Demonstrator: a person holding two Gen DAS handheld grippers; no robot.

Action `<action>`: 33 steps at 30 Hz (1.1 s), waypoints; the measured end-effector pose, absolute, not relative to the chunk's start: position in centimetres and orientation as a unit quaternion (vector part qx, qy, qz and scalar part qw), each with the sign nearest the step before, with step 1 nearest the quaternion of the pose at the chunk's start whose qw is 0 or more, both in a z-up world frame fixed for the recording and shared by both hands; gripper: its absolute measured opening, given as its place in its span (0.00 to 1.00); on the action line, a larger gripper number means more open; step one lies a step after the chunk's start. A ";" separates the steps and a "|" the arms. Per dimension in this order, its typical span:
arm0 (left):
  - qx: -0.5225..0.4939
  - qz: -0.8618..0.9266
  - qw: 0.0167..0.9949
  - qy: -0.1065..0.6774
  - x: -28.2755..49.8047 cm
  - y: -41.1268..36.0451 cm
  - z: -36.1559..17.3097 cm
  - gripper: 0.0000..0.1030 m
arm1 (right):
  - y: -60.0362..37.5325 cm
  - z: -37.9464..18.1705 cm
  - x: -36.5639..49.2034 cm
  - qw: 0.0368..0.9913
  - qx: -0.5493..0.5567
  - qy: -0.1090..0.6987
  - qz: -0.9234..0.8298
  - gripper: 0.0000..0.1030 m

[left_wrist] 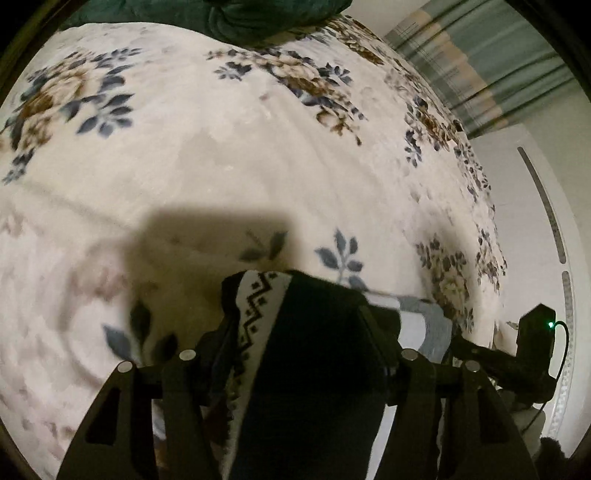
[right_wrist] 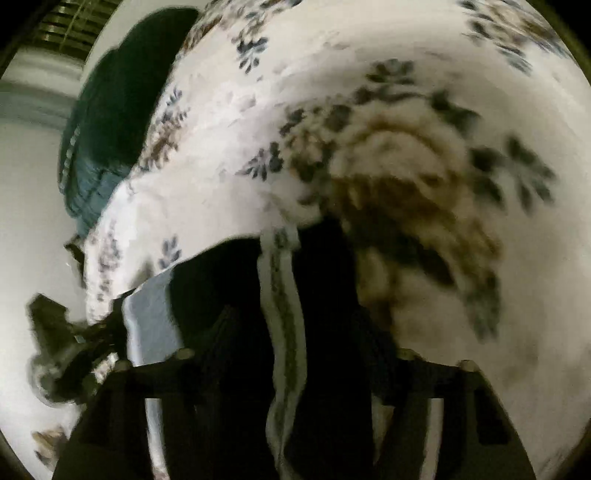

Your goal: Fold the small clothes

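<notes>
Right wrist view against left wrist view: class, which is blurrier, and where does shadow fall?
Right wrist view: heavy motion blur smears the floral blanket and dark garment. Left wrist view: sharper, though its left edge smears; a hard shadow falls on the blanket above the garment.

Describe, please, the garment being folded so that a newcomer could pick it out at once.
Start from the cream floral plush blanket covering the bed. Near its lower edge, right at the grippers, lies a small dark knitted garment. A white band with a black zigzag pattern sets it apart from the dark green bedding at the far end.
</notes>
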State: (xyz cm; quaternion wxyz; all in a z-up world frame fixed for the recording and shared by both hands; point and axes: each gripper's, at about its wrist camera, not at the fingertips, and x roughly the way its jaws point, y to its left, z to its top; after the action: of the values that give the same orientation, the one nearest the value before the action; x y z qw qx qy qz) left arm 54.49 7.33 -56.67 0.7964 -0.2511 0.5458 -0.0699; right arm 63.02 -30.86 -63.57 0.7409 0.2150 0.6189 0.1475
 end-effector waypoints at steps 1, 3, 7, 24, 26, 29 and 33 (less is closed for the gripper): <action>-0.252 -0.071 0.796 0.546 54.6 7.4 -56.5 0.55 | -30.5 -62.9 63.4 0.756 0.196 0.608 0.139 0.05; -0.256 -0.076 0.795 0.545 54.4 7.6 -56.1 0.55 | -30.5 -60.3 63.0 0.790 0.172 0.575 0.127 0.05; -0.276 -0.081 0.791 0.540 53.9 8.3 -55.8 0.57 | -32.6 -58.2 63.3 0.809 0.182 0.552 0.089 0.04; -0.281 -0.098 0.790 0.536 57.2 7.9 -57.3 0.21 | -33.9 -65.3 63.9 0.684 0.265 0.666 0.134 0.58; -0.285 -0.091 0.787 0.539 57.6 8.2 -57.7 0.21 | -33.2 -66.2 63.6 0.676 0.256 0.676 0.143 0.57; -0.284 -0.087 0.784 0.546 58.4 8.3 -58.2 0.20 | -32.5 -65.7 63.7 0.698 0.239 0.658 0.151 0.06; -0.285 -0.096 0.772 0.561 59.3 8.4 -59.0 0.20 | -34.1 -64.3 64.6 0.732 0.248 0.627 0.101 0.06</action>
State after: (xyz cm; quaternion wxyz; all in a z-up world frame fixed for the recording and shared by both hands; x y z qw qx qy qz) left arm 59.33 8.37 -59.03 0.7717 -0.2848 0.5606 -0.0955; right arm 64.56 -34.07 -64.30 0.7321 0.2476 0.6265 0.1009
